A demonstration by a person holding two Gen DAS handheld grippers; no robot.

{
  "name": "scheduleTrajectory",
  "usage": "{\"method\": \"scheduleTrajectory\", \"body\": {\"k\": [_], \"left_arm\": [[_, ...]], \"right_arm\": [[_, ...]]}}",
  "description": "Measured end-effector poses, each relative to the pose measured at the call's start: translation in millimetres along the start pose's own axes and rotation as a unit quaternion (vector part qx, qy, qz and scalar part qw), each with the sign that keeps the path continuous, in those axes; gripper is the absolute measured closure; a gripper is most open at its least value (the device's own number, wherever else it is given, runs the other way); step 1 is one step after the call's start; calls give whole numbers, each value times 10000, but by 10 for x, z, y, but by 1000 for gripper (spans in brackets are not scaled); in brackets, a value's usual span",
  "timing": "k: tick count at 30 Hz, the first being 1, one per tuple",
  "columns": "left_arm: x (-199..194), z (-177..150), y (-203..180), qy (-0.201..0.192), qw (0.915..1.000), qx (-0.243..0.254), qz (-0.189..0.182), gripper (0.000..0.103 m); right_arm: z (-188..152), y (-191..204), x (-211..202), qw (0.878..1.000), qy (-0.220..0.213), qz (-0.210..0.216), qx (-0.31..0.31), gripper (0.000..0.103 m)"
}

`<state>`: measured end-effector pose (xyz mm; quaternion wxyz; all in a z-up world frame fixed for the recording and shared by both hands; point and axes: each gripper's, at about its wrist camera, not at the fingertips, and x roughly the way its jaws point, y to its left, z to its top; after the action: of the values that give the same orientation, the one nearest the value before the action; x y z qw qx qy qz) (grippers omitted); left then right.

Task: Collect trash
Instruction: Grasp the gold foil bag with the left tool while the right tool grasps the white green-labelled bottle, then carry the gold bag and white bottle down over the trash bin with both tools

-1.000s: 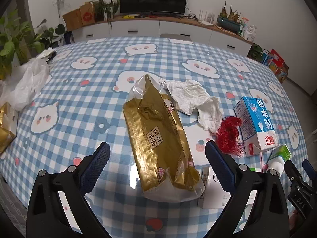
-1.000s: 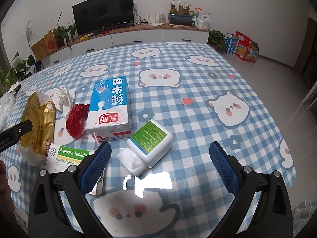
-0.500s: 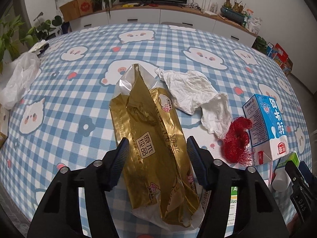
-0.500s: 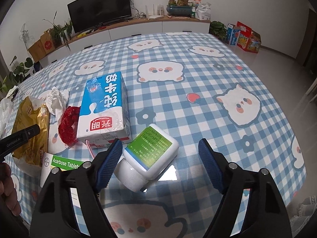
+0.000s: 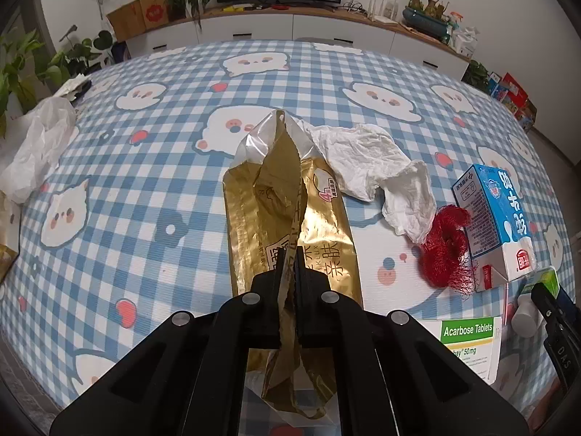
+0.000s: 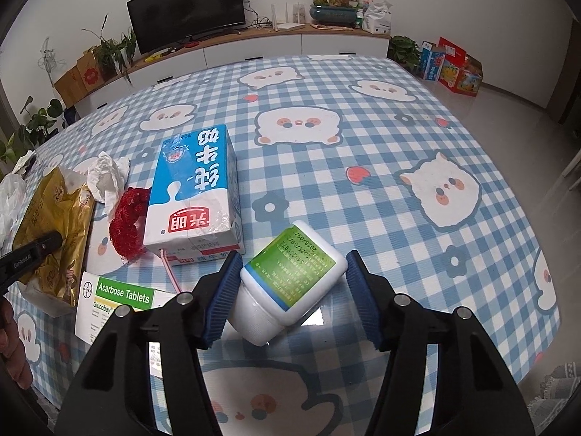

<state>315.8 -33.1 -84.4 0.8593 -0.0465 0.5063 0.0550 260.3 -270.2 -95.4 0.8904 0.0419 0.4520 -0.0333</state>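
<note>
My left gripper (image 5: 289, 267) is shut on the gold foil wrapper (image 5: 287, 196), pinching a raised fold of it; the wrapper lies lengthwise on the checked tablecloth (image 5: 163, 167). My right gripper (image 6: 292, 283) is open, its blue pads on either side of a white pill bottle with a green label (image 6: 290, 276) lying on its side; the left pad touches it, the right pad is just apart. A blue milk carton (image 6: 196, 192), red mesh net (image 6: 127, 221), crumpled white tissue (image 5: 370, 160) and an Acarbose Tablets box (image 6: 120, 298) lie between the grippers.
A white plastic bag (image 5: 32, 149) lies at the table's left edge. Another gold wrapper (image 5: 5, 258) peeks in at the far left. A TV cabinet (image 5: 290, 25) with plants stands behind the table. The floor (image 6: 508, 109) lies to the right.
My left gripper moved forward and closed on the gold wrapper. My right gripper moved forward and narrowed around the pill bottle.
</note>
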Motion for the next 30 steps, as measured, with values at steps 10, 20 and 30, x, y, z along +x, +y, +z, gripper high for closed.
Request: {"method": "scheduleTrajectory", "body": {"k": [10, 20, 30], "left_arm": [[-116, -67, 144, -36, 10000, -45, 20, 100], [-370, -271, 276, -134, 9998, -54, -124, 101], [-644, -482, 337, -236, 9992, -212, -258, 101]], "right_arm": [[11, -18, -81, 9999, -39, -86, -63, 47], [-37, 117, -240, 9995, -145, -95, -258, 47], [-245, 202, -465, 9997, -179, 31, -160, 47]]}}
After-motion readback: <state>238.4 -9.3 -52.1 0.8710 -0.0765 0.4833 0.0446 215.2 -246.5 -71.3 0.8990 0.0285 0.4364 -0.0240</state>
